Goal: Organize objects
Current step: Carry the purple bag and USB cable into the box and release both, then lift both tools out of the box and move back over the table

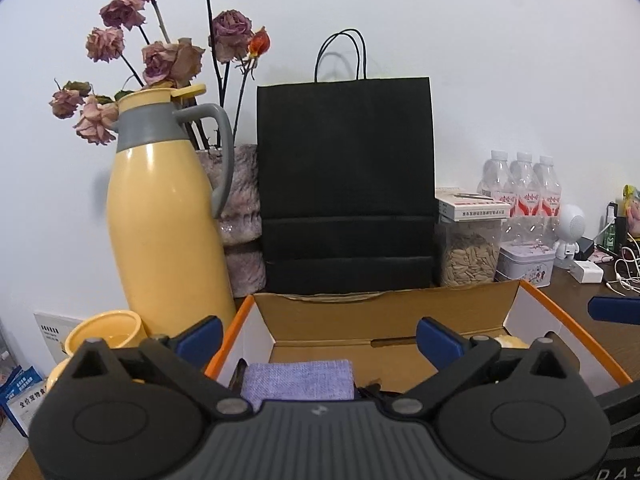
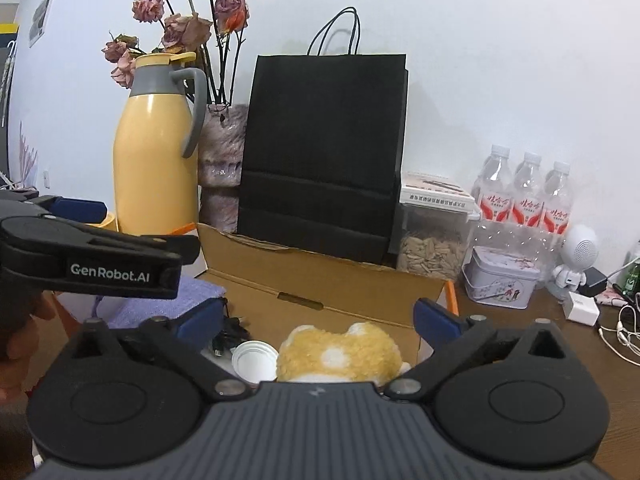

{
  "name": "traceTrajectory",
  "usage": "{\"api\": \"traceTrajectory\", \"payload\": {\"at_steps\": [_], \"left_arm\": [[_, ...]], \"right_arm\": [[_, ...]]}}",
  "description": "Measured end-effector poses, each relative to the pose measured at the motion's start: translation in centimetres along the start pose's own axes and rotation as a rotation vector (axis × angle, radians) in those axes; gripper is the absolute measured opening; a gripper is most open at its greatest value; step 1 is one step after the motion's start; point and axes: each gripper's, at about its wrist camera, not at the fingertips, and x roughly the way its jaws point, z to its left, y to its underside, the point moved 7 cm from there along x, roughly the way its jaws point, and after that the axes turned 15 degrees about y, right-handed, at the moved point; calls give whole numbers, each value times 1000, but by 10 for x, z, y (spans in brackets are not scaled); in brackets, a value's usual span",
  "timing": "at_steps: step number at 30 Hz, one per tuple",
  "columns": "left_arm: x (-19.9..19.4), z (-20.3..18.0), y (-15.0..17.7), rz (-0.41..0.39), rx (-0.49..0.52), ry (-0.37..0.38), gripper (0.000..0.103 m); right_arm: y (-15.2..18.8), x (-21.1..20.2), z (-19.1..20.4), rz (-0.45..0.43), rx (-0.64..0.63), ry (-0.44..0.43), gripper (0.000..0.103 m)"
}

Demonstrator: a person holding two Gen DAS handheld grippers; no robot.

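An open cardboard box point(image 1: 384, 312) with orange edges sits in front of me; it also shows in the right wrist view point(image 2: 320, 276). Inside lie a folded purple cloth point(image 1: 298, 378), also seen in the right wrist view point(image 2: 160, 304), a yellow plush toy point(image 2: 340, 354), a white cap point(image 2: 254, 360) and a black cable point(image 2: 230, 334). My left gripper point(image 1: 318, 340) is open and empty above the cloth. My right gripper point(image 2: 318, 322) is open and empty above the plush toy. The left gripper body point(image 2: 92, 256) shows at the left of the right wrist view.
Behind the box stand a yellow thermos jug point(image 1: 168, 216), a vase of dried roses point(image 1: 240, 208), a black paper bag point(image 1: 346, 184) and a jar of seeds point(image 1: 470, 256). To the right are water bottles point(image 2: 524, 200), a tin point(image 2: 500, 278), a white robot figure point(image 2: 576, 256) and cables point(image 2: 624, 328). A yellow cup point(image 1: 106, 330) sits at left.
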Motion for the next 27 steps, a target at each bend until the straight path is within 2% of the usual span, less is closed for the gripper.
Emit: {"api": "traceTrajectory", "payload": {"at_steps": [14, 27], "left_arm": [[-7, -3, 1, 0, -43, 45, 103], [-43, -8, 9, -12, -67, 47, 103]], "right_arm": [[1, -6, -8, 36, 58, -19, 103], [6, -40, -10, 15, 41, -14, 103]]}}
